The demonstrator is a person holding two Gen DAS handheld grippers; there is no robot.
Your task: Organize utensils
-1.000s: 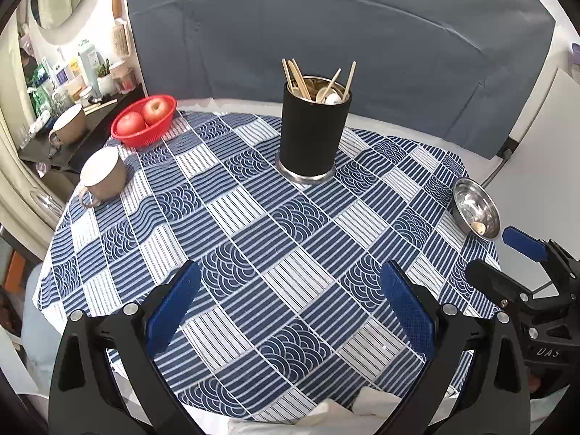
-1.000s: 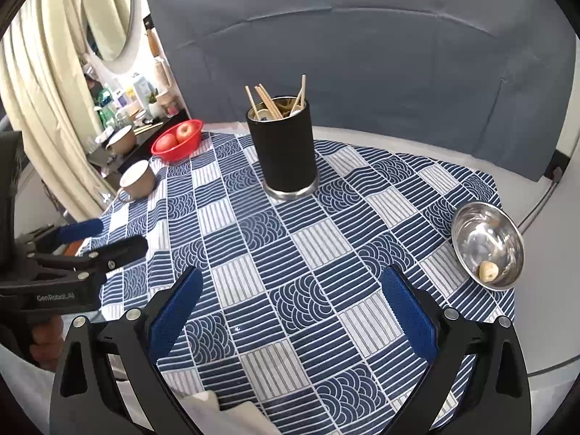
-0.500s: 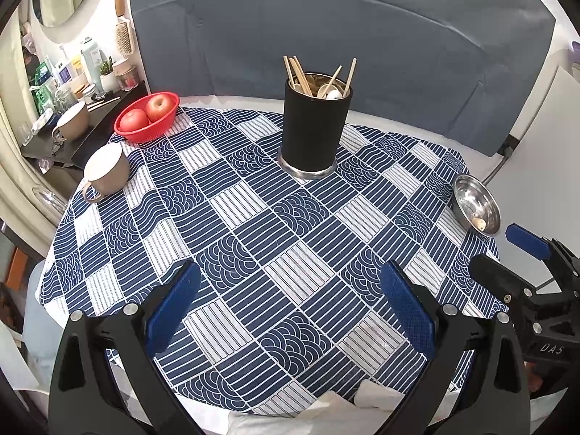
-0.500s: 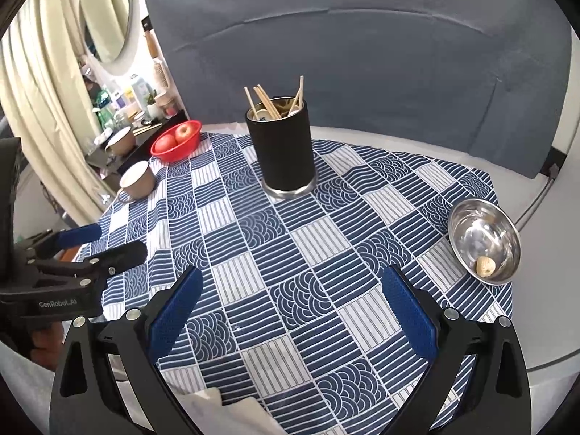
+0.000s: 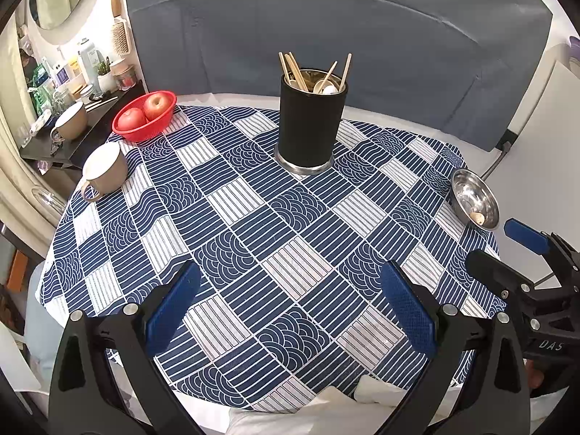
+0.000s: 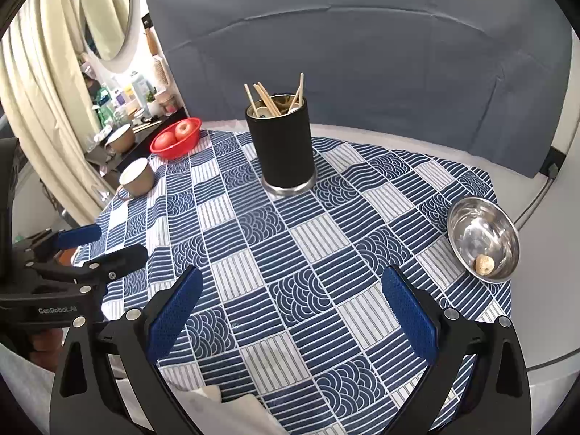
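Chopsticks (image 5: 290, 69) upright in black holder (image 5: 311, 123), tips splayed upward, both fingers wide apart, empty.

right gripper (image 6: 288, 304): wide apart, empty, above tabletop (image 6: 362, 326) | black holder (image 6: 284, 148): upright, chopsticks (image 6: 266, 99) inside | steel bowl (image 6: 484, 239): right edge | left gripper (image 6: 105, 246): parted, far left

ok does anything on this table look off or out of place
Nothing is spilled or tipped. The black utensil holder stands upright with chopsticks leaning loosely inside. The one oddity is a small tan lump lying alone in the steel bowl; what it is cannot be told. Both grippers are open and empty.
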